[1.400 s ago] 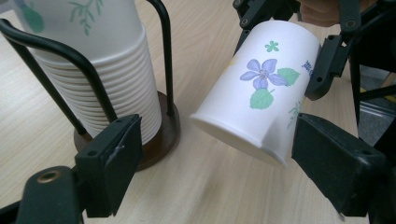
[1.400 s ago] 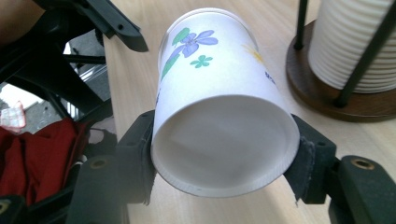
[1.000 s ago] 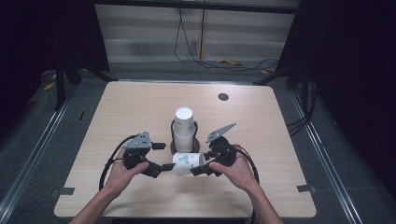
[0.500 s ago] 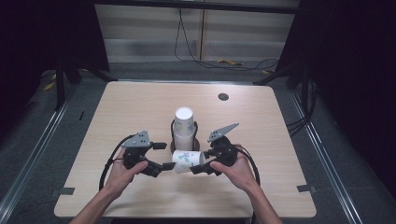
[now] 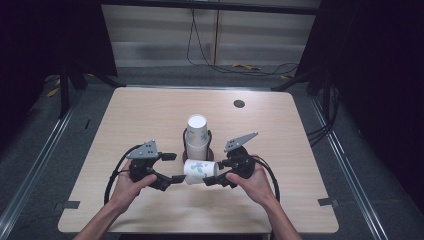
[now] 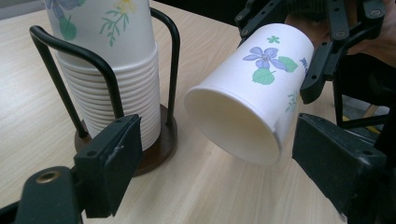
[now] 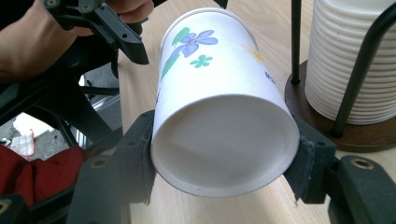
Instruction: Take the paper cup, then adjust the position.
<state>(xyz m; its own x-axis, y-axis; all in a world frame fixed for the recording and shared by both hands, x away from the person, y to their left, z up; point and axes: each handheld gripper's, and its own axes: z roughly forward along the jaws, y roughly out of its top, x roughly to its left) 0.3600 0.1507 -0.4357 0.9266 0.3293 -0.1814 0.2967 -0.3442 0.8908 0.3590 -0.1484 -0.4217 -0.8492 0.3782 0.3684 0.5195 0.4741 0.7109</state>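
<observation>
A white paper cup point(image 5: 200, 169) with a flower print lies level above the table, between both hands. My right gripper point(image 5: 216, 172) is shut on its base end; both pads press the cup point(image 7: 219, 107) from either side of my right gripper point(image 7: 224, 158). The cup's open mouth point(image 6: 233, 121) faces my left gripper point(image 6: 217, 161), whose jaws stand wide, one on each side of the rim, without touching it. My left gripper point(image 5: 175, 167) is open. Just behind, a tall stack of cups point(image 5: 196, 131) sits in a black wire holder point(image 6: 107, 74) on a round brown base point(image 7: 303, 107).
The wooden table point(image 5: 150, 115) has a small black round cap point(image 5: 239, 103) at the far right. Its near edge runs just under the person's forearms. Cables lie on the floor beyond the far edge, with dark curtains on both sides.
</observation>
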